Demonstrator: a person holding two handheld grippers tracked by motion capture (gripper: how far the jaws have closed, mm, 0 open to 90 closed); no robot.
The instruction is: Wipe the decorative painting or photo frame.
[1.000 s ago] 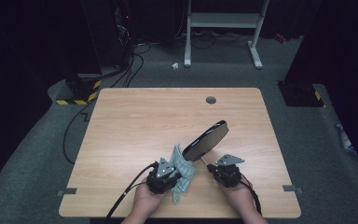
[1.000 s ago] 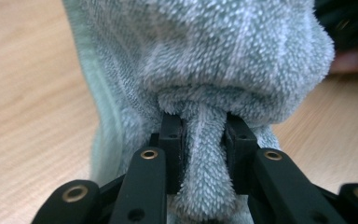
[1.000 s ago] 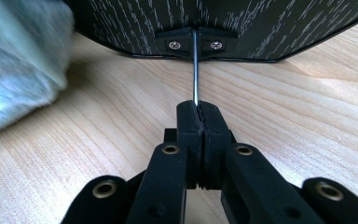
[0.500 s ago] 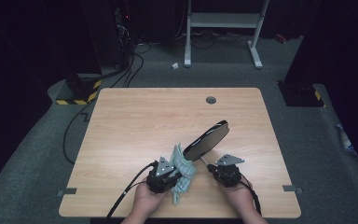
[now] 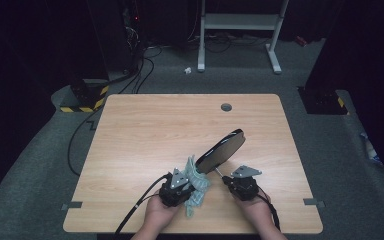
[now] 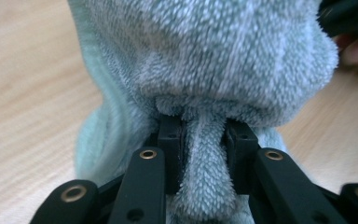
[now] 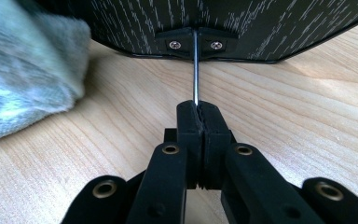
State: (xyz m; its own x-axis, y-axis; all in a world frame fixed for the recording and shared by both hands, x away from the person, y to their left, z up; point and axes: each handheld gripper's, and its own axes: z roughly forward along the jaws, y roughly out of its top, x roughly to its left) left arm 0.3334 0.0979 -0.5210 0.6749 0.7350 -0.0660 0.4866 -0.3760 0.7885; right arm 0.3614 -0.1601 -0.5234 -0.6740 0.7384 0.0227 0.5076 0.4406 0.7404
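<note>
On the wooden tabletop [image 5: 145, 135], near the person's edge, two hand-held tools work side by side. The left tool [image 5: 180, 186] is clamped on a pale green fluffy cloth [image 5: 196, 182]; in the left gripper view its two black jaws pinch a narrow fold of the cloth [image 6: 205, 70], while the rest of the fabric bulges up above the left tool [image 6: 203, 140] and drapes down toward the tabletop [image 6: 23, 93]. The right tool [image 5: 228, 181] is shut on a thin metal rod [image 7: 196, 70]; in the right gripper view the jaws of the right tool [image 7: 200, 108] stand pressed together with the rod rising straight out from between their tips to a small black bracket with two screws on the underside of a black oval paddle [image 7: 261, 28]. In the high view the paddle [image 5: 221, 150] is tilted, its far end raised and pointing away to the right, its near end low and close to the cloth. The cloth lies just left of the paddle's near end, and in the right gripper view a corner of the cloth [image 7: 23, 74] rests on the tabletop [image 7: 284, 116] beside the paddle's edge; whether the two touch I cannot tell. The person's left hand [image 5: 156, 216] and right hand [image 5: 254, 212] come in from the bottom edge, each wrapped around its tool, with a black cable [image 5: 137, 204] trailing from the left one.
</note>
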